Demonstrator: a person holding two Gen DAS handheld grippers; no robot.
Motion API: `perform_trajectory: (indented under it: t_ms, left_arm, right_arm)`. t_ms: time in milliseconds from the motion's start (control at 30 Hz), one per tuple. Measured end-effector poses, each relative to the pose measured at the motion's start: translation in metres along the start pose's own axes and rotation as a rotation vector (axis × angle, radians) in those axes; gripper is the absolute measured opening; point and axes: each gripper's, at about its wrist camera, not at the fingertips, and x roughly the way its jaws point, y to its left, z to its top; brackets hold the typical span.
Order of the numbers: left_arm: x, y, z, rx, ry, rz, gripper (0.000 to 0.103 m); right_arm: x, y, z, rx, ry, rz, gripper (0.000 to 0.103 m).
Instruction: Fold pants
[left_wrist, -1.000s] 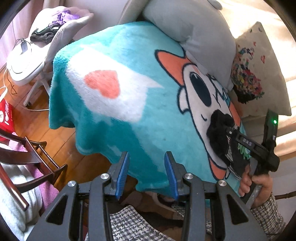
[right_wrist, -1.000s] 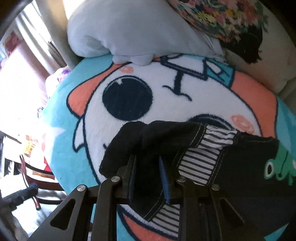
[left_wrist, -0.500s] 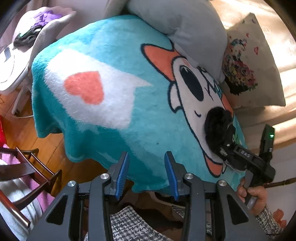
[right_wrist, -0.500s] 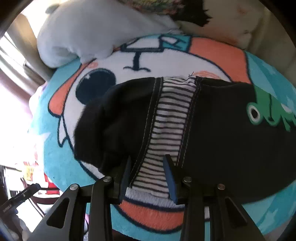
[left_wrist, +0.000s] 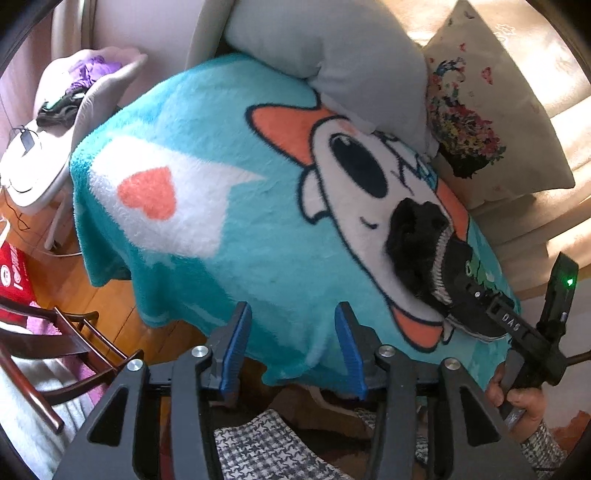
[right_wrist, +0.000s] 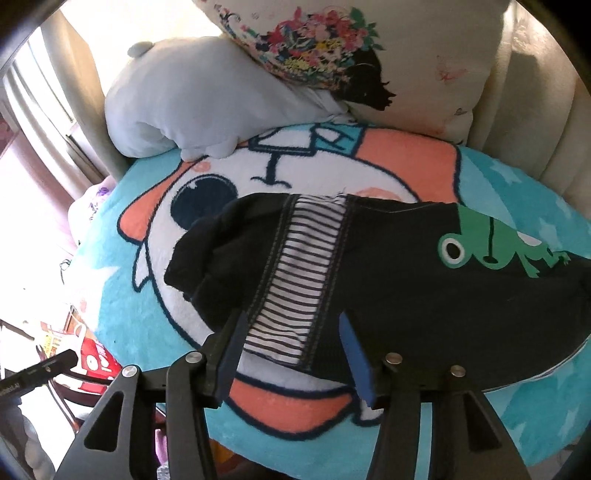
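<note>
Small black pants (right_wrist: 388, 273) with a striped panel and a green frog print lie on a teal cartoon blanket (right_wrist: 147, 306); one leg end is bunched at the left. They also show in the left wrist view (left_wrist: 417, 243). My right gripper (right_wrist: 291, 347) is open, its blue pads either side of the striped panel's near edge, holding nothing. It shows in the left wrist view (left_wrist: 476, 299) at the pants' near edge. My left gripper (left_wrist: 293, 350) is open and empty over the blanket's front edge, well left of the pants.
A grey pillow (left_wrist: 332, 55) and a floral cushion (left_wrist: 480, 110) lie behind the blanket. A white stand with clothes (left_wrist: 55, 110), a dark wooden chair (left_wrist: 44, 354) and a red box (left_wrist: 14, 273) stand on the wooden floor at the left.
My right gripper has let go of the bunched black leg, opened, and drawn back to the striped panel's near edge. The pants lie flatter. My left gripper stayed open.
</note>
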Motion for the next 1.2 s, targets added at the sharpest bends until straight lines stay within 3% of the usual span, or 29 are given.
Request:
perform_trajectory:
  t_ms: [167,300,367,733,800,1200]
  left_arm:
    - [-0.008,-0.043,-0.012,0.065,-0.03,0.091,0.047]
    - [-0.019,-0.087,-0.017,0.162,-0.103,0.214,0.048]
    - [-0.022,-0.106,-0.017,0.199,-0.131,0.24,0.051]
    - [-0.007,-0.229,-0.031,0.416,-0.231,0.242,0.056]
    - [-0.006,-0.245,-0.036,0.441,-0.252,0.238,0.062]
    - [0.008,-0.29,-0.057,0.499,-0.239,0.235,0.065]
  right_arm:
    - [-0.015,-0.023,-0.005,-0.009,-0.043,0.036,0.06]
    - [-0.026,-0.047,-0.006,-0.004,-0.063,0.055,0.061]
    - [-0.032,-0.058,-0.006,0.0,-0.073,0.056,0.062]
    - [-0.075,-0.161,-0.025,0.084,-0.151,-0.077,0.067]
    - [-0.079,-0.177,-0.031,0.105,-0.147,-0.097,0.068]
    - [-0.094,-0.258,-0.058,0.269,-0.128,-0.146,0.069]
